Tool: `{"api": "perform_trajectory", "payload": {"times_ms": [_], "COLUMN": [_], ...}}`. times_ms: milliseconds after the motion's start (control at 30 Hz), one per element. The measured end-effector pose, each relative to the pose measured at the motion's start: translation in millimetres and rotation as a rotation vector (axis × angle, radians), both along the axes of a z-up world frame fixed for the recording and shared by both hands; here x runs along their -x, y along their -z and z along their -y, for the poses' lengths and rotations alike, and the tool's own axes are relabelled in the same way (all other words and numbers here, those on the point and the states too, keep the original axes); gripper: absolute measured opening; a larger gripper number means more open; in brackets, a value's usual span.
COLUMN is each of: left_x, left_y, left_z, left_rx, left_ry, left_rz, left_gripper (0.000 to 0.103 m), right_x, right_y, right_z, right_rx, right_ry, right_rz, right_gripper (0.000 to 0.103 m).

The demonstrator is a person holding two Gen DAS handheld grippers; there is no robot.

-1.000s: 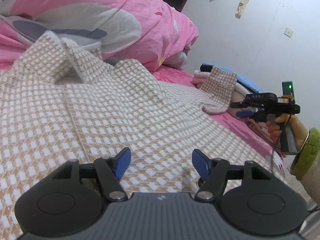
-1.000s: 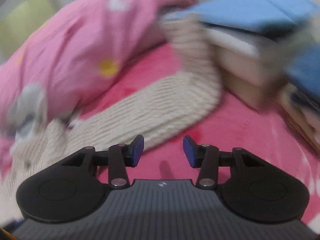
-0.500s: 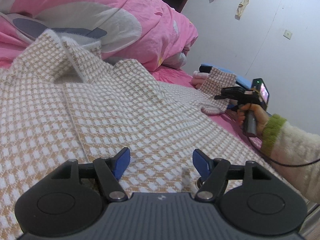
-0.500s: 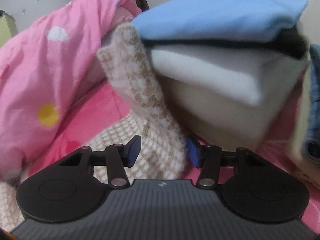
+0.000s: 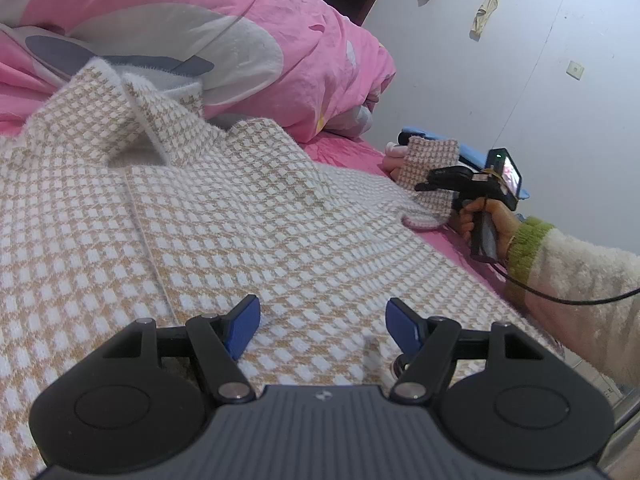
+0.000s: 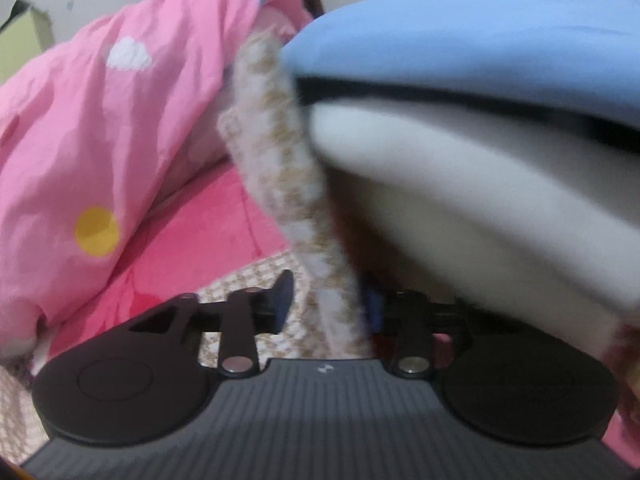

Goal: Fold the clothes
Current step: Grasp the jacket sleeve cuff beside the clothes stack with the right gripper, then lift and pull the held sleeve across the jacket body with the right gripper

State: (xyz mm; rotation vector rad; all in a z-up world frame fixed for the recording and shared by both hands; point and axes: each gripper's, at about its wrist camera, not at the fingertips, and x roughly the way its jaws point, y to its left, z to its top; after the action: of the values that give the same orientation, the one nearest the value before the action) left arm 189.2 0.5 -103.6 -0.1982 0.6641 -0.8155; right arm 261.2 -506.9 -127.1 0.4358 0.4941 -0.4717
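The checked sweater [image 5: 248,216] lies spread flat on the pink bed, its body running out ahead of the left gripper [image 5: 322,322], whose jaws stand released above the knit, gripping nothing. Its far sleeve [image 6: 296,216] stands up against a stack of folded clothes [image 6: 480,128] and passes between the jaws of the right gripper [image 6: 326,306] — those jaws have just been closing, the fabric hard against the right finger with a gap on the left side, so I judge it not yet pinched. To do this step well, the right jaws should bite the sleeve fully, low and close to the pads, before any pull; then the sleeve wants lifting clear of the stack and carrying across onto the body in one smooth arc, while the left gripper pins the near cloth so the sweater does not slide. No brand, label or readable writing shows anywhere — the right view is blurred.
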Motion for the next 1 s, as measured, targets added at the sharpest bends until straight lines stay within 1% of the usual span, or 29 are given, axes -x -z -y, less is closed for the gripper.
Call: {"api": "perform_trajectory", "payload": {"times_ms": [33, 100, 133, 167, 200, 233, 267, 333, 367, 433, 467, 500, 600, 667, 733, 800, 867, 1000], "left_x": [0, 0, 0, 0, 0, 0, 0, -1, -1, -1, -2, -2, -2, -3, -4, -5, -9, -39], "left_y": [0, 0, 0, 0, 0, 0, 0, 1, 1, 1, 1, 1, 0, -2, -7, -19, -36, -70], "left_z": [0, 0, 0, 0, -1, -1, -1, -2, -2, -3, -3, -3, -3, -3, -2, 1, 4, 19], "left_rx": [0.001, 0.003, 0.004, 0.006, 0.007, 0.009, 0.011, 0.018, 0.021, 0.027, 0.029, 0.03, 0.032, 0.028, 0.01, -0.032, -0.077, -0.11], "left_ry": [0.0, 0.001, 0.001, 0.001, 0.002, 0.002, 0.002, 0.003, 0.003, 0.003, 0.003, 0.003, 0.002, -0.002, -0.013, -0.04, -0.072, -0.092], "left_rz": [0.0, -0.001, -0.002, -0.003, -0.003, -0.004, -0.006, -0.01, -0.013, -0.017, -0.019, -0.02, -0.024, -0.029, -0.039, -0.038, -0.004, 0.046], "left_gripper": [0.071, 0.071, 0.071, 0.071, 0.071, 0.072, 0.072, 0.072, 0.072, 0.072, 0.072, 0.072, 0.072, 0.072, 0.071, 0.071, 0.071, 0.071], "right_x": [-4, -12, -13, -14, -13, -9, 0, 23, 41, 80, 103, 120, 170, 190, 200, 203, 202, 178], "right_y": [0, -1, -3, -7, -13, -18, -28, -56, -74, -105, -117, -123, -118, -98, -74, -52, -36, -32], "right_z": [-3, -10, -15, -22, -27, -31, -35, -42, -43, -39, -33, -27, -9, 1, 7, 16, 15, 9], "right_rx": [0.017, 0.067, 0.092, 0.13, 0.163, 0.191, 0.2, 0.205, 0.199, 0.175, 0.149, 0.119, 0.031, -0.017, -0.08, -0.134, -0.164, -0.116], "right_ry": [-0.012, -0.041, -0.06, -0.087, -0.109, -0.131, -0.156, -0.177, -0.176, -0.14, -0.109, -0.075, 0.038, 0.096, 0.132, 0.156, 0.165, 0.154], "right_rz": [-0.007, -0.023, -0.021, -0.016, -0.009, 0.002, 0.035, 0.13, 0.193, 0.315, 0.375, 0.416, 0.489, 0.497, 0.508, 0.521, 0.543, 0.58], "right_gripper": [0.046, 0.046, 0.043, 0.024, 0.009, 0.007, 0.007, 0.007, 0.006, 0.006, 0.006, 0.006, 0.006, 0.006, 0.006, 0.006, 0.006, 0.007]}}
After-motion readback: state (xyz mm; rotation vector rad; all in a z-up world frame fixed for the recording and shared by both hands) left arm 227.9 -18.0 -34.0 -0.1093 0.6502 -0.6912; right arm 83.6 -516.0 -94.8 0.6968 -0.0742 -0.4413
